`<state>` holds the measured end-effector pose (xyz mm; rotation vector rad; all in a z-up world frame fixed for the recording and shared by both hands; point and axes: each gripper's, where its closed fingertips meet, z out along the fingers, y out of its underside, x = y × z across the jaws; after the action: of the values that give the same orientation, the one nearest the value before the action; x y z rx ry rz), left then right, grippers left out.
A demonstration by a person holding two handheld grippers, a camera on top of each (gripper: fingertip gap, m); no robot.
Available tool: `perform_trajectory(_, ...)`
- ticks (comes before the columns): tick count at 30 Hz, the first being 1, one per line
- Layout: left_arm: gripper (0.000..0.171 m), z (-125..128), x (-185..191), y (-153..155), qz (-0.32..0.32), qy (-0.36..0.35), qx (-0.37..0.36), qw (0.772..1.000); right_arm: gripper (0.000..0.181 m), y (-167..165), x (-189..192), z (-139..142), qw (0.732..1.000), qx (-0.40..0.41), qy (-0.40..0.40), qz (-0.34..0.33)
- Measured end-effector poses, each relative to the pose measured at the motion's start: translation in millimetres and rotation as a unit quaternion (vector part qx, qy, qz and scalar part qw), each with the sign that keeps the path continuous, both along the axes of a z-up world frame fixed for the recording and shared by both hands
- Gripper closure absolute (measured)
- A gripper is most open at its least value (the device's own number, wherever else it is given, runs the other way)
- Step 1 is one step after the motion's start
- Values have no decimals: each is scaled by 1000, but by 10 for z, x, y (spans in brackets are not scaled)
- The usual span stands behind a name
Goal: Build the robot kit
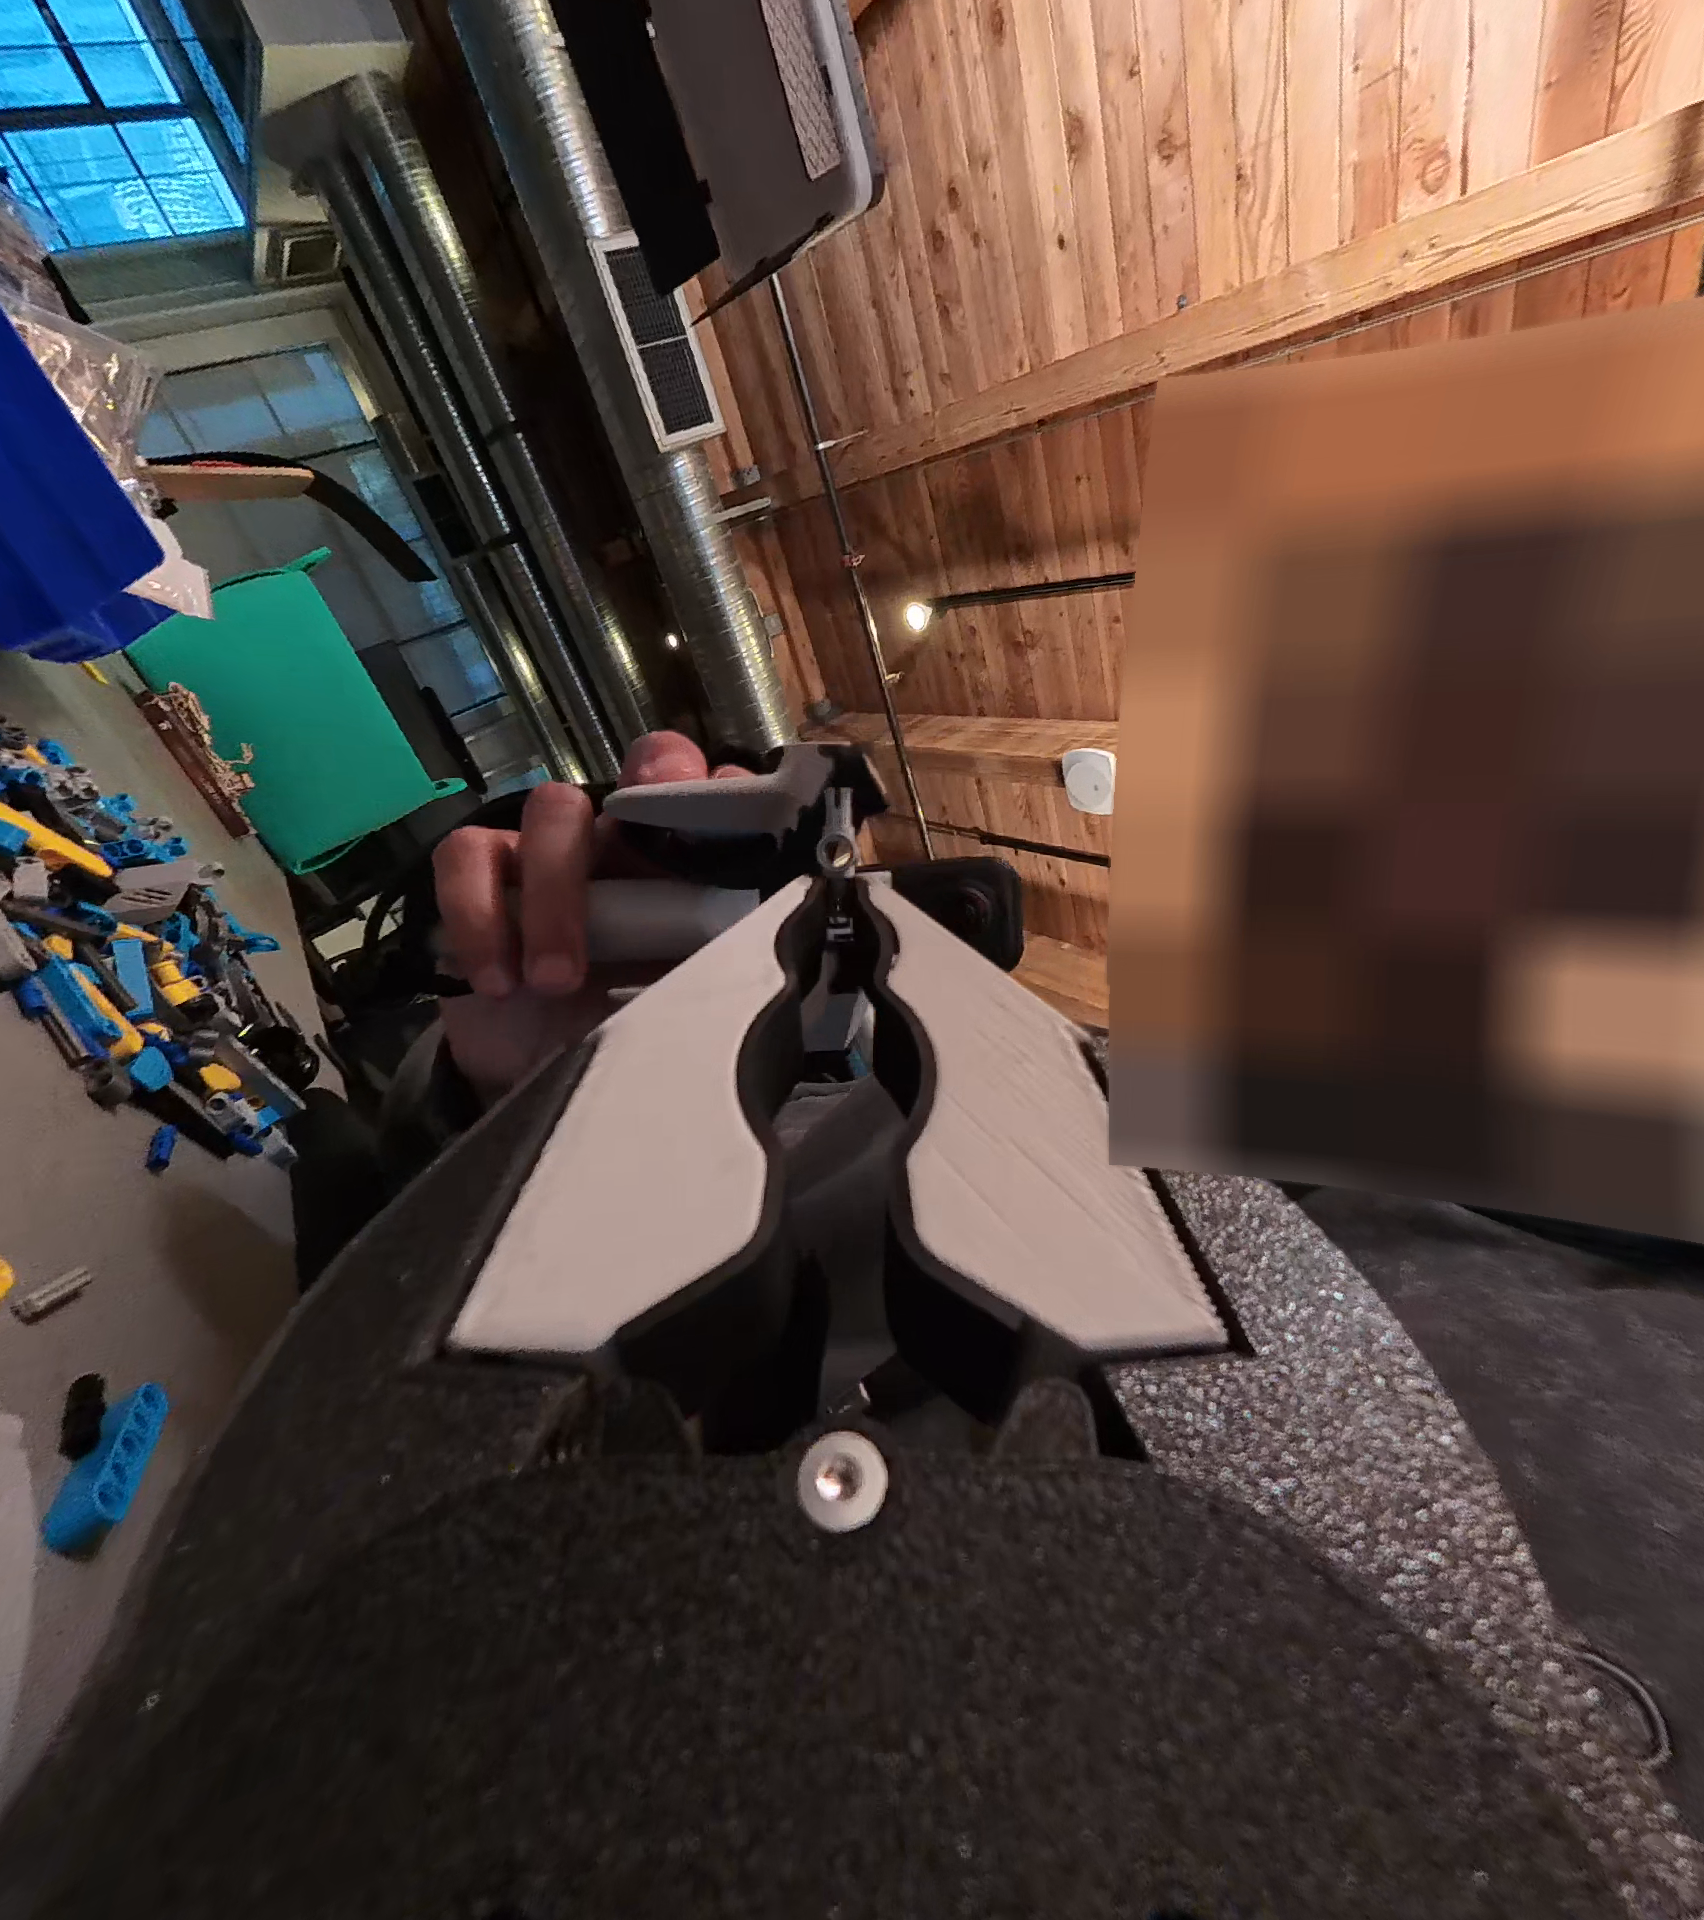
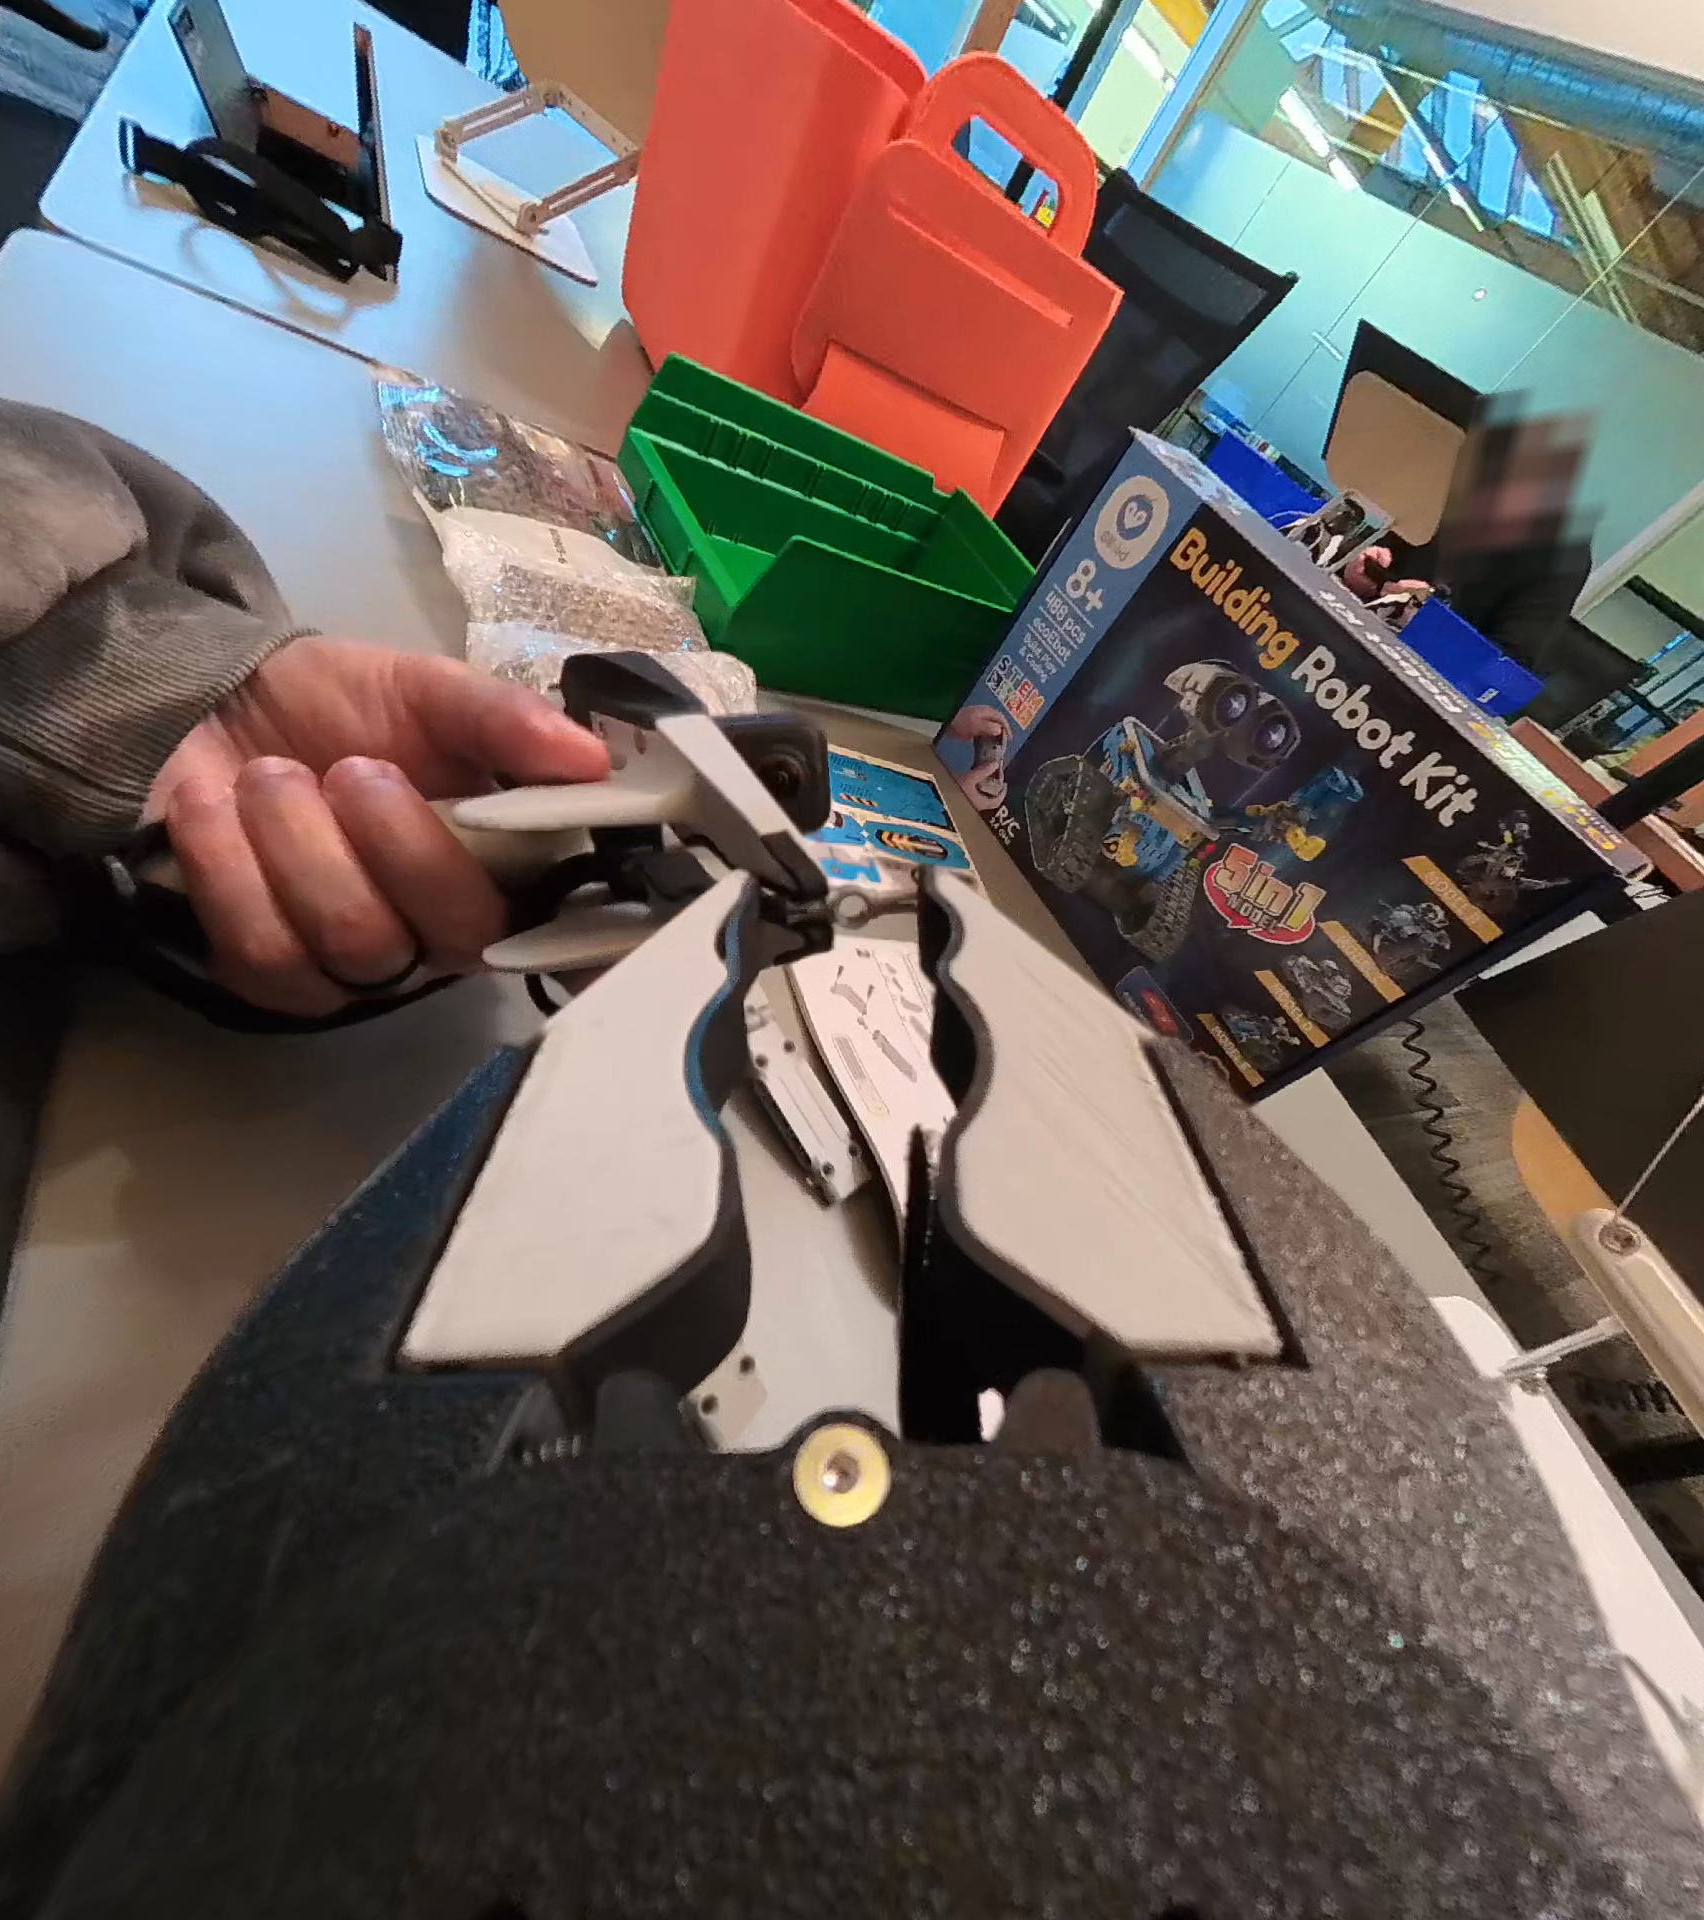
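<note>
My left gripper (image 1: pixel 835 902) has its jaws clenched on a small grey building piece (image 1: pixel 835 844), raised above the surface (image 1: pixel 100 1247) where blue, yellow and grey bricks (image 1: pixel 48 883) lie scattered. My right gripper (image 2: pixel 843 914) has its jaws released, gaping around the left gripper's tip. A green bin (image 2: pixel 827 561) and a toy kit box (image 2: pixel 1274 800) stand beyond.

Small grey part (image 1: pixel 835 844) at left gripper (image 1: pixel 835 894) fingertips, perhaps pinched, largely hidden.
</note>
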<state>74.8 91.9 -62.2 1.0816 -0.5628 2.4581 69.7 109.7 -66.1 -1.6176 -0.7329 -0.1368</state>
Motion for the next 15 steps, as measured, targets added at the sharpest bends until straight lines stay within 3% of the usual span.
perform_trajectory(1, 168, 0, 0, -2, -1, 0, 0, 1000, 154, -15, 16, -6, 1000, 1, -8, -1)
perform_trajectory(15, 163, -80, 58, 20, 16, 25, 19, 999, 158, -83, 32, -85, 1000, -20, -8, 15)
